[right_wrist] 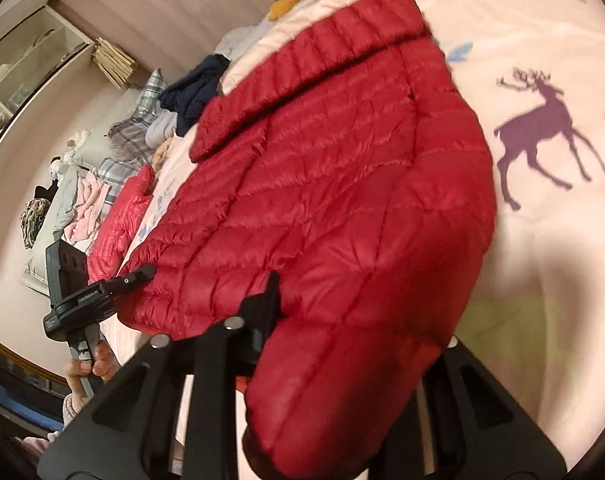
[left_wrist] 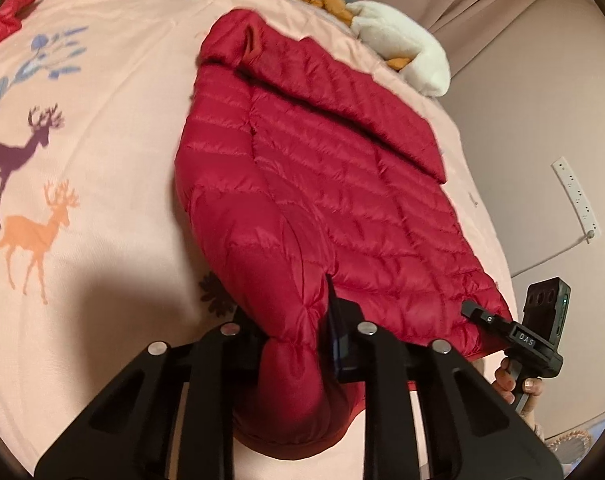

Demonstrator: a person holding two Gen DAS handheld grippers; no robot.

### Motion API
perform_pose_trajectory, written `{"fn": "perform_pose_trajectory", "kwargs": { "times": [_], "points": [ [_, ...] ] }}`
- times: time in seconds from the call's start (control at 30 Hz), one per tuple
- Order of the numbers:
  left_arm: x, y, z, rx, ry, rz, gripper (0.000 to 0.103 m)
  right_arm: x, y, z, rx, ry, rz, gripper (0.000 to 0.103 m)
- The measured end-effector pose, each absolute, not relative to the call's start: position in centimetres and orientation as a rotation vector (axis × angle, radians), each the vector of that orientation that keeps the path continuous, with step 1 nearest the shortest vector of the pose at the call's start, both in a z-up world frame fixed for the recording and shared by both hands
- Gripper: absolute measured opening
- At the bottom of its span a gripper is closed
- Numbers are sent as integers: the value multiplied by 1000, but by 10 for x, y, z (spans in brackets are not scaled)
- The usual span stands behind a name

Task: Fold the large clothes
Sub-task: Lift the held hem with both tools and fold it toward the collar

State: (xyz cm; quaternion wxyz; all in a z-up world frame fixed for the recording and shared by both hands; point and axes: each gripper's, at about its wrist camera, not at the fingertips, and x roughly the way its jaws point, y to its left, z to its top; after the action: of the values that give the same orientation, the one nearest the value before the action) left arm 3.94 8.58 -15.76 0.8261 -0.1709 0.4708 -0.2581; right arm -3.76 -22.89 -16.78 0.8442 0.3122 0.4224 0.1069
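Left wrist view: pink deer-print bedspread [left_wrist: 102, 128] covers the bed, with the red down jacket [left_wrist: 322, 184] spread flat on it. Left hand-held gripper [left_wrist: 298, 344] is clamped on one hem corner, right hand-held gripper [right_wrist: 342, 320] pinching the other corner.

We see jacket [left_wrist: 322, 184]: red, quilted | bedspread [left_wrist: 122, 128]: pale pink, purple and orange deer, blue leaves | grippers [left_wrist: 294, 344]: black | plush blanket [left_wrist: 402, 48]: white | heap of clothes [right_wrist: 194, 92]: navy
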Motion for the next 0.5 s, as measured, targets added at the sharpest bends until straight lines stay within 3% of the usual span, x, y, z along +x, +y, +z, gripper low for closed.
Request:
{"fn": "perform_pose_trajectory", "kwargs": {
  "times": [0.5],
  "points": [
    [10, 72, -103, -292, 875, -609, 18, -55, -227, -119, 576, 769, 299, 15]
  ]
}}
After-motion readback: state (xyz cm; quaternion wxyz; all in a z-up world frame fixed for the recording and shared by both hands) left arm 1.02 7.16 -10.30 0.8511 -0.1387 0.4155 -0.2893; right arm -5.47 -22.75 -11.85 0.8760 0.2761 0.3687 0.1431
